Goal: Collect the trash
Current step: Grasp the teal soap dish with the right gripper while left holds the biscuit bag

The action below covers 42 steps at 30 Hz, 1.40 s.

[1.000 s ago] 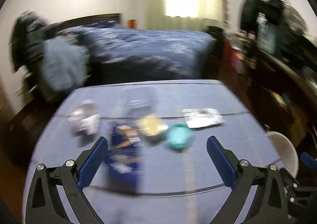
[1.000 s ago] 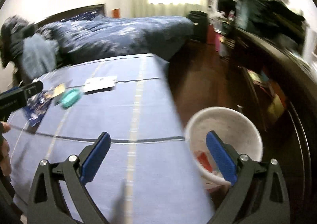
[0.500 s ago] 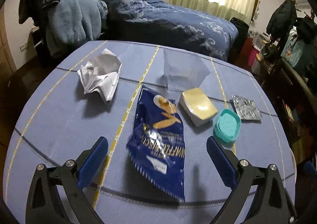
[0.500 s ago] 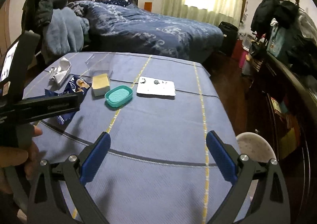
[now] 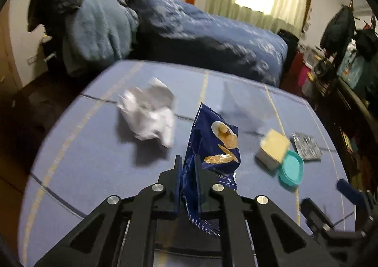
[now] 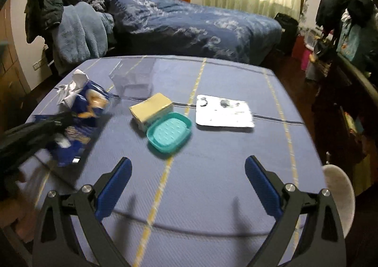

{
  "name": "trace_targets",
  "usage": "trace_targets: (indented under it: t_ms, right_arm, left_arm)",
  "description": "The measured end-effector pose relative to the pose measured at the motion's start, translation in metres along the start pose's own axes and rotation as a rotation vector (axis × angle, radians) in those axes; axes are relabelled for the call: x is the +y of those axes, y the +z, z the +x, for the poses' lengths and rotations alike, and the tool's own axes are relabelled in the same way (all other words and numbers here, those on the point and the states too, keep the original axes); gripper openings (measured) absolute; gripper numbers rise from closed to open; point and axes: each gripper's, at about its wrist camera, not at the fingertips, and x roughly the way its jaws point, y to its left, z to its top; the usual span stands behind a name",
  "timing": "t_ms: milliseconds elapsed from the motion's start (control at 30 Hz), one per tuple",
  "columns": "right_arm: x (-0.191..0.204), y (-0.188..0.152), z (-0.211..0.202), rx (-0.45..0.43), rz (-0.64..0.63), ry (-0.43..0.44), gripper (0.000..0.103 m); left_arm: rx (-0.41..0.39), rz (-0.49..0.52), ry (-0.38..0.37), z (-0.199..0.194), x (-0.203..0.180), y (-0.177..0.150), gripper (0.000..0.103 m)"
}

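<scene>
Change: since half a second ago the left hand-held gripper (image 5: 187,177) has gone from wide open over the flat bag to closing on it, and the bag's far end now stands up off the surface (image 5: 94,163).
Left hand-held gripper: jaws closing, pads pinched on the near part of the snack bag (image 5: 212,149); the bag's bottom edge is cut off behind the black frame.
Right hand-held gripper: (image 6: 187,186) jaws wide apart, nothing between them, above the near middle of the surface.
Snack bag: dark blue, near left of the surface; blurred in the right wrist view (image 6: 80,125), where the left tool covers its left side.
Paper: crumpled white wad (image 5: 151,116), left of the bag, a little farther back, smeared by blur.
Clear tub: (image 6: 132,78) far middle, faint, outline hard to trace.
Yellow block: (image 6: 151,106) middle, touching the teal dish (image 6: 169,134) on its near right.
Foil sheet: (image 6: 224,113) right of the dish, flat, apart from it.
White bin: (image 6: 340,196) off the right edge of the surface, only part of the rim showing.
Hand: a blurred patch at the far left of the right wrist view, too unclear to describe.
</scene>
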Motion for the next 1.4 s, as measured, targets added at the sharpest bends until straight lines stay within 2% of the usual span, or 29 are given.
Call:
trace_targets:
  t_ms: [167,233,433,467,567,733,1033,1400]
  right_arm:
    - [0.009,0.014,0.028,0.052,0.023,-0.004,0.091]
    - [0.011,0.017,0.033,0.063,0.028,-0.015,0.085]
    - [0.014,0.022,0.044,0.079,0.036,-0.015,0.077]
    - [0.013,0.023,0.044,0.079,0.044,-0.009,0.074]
    - [0.012,0.025,0.043,0.075,0.046,-0.011,0.052]
    - [0.01,0.02,0.035,0.077,0.049,-0.006,0.052]
    - [-0.006,-0.009,-0.012,0.032,0.088,0.002,0.052]
    - [-0.031,-0.044,-0.058,-0.006,0.135,0.008,0.052]
  left_arm:
    - [-0.051,-0.008,0.024,-0.014,0.021,0.007,0.01]
    - [-0.059,-0.013,0.023,-0.016,0.026,0.008,0.01]
    - [-0.057,-0.02,0.004,-0.016,0.031,0.008,0.01]
    - [-0.057,-0.018,0.008,-0.016,0.031,0.007,0.01]
    - [-0.056,-0.018,0.011,-0.016,0.032,0.006,0.01]
    - [-0.06,-0.013,0.022,-0.019,0.034,0.005,0.01]
    - [-0.076,0.008,0.033,-0.036,0.032,-0.001,0.01]
    - [-0.104,0.079,0.004,-0.06,0.0,-0.007,0.01]
